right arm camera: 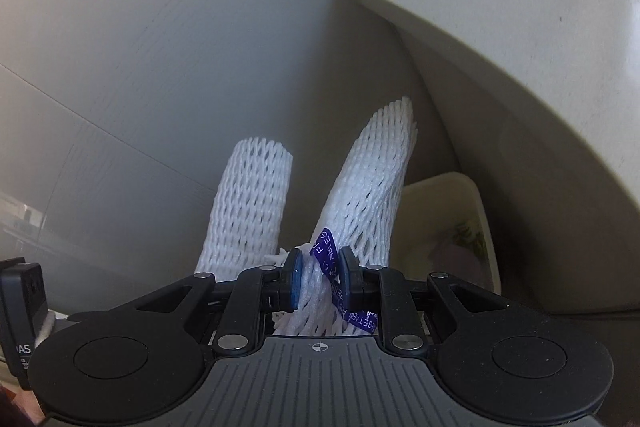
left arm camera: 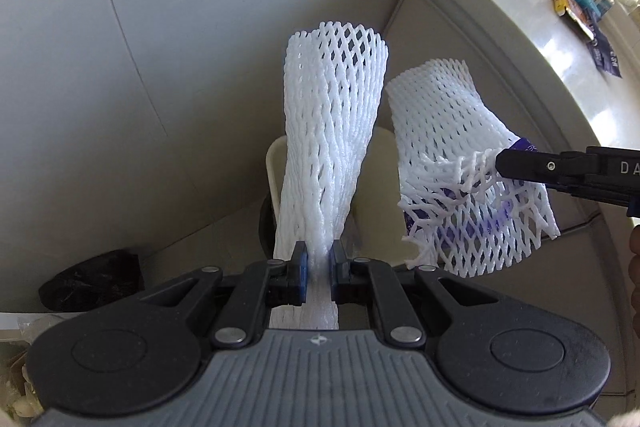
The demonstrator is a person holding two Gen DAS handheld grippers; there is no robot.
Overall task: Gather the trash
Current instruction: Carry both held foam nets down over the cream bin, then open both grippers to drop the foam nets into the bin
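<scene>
Beside the counter point(left arm camera: 480, 39) edge, our left gripper point(left arm camera: 319, 259) and right gripper point(right arm camera: 320, 277) each clamp a foam net point(left arm camera: 332, 131); next we release over the bin point(right arm camera: 476, 227).

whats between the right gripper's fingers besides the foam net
A purple printed band, wrapped around the white foam net and pinched with it by the right gripper; the right wrist view shows it.
</scene>
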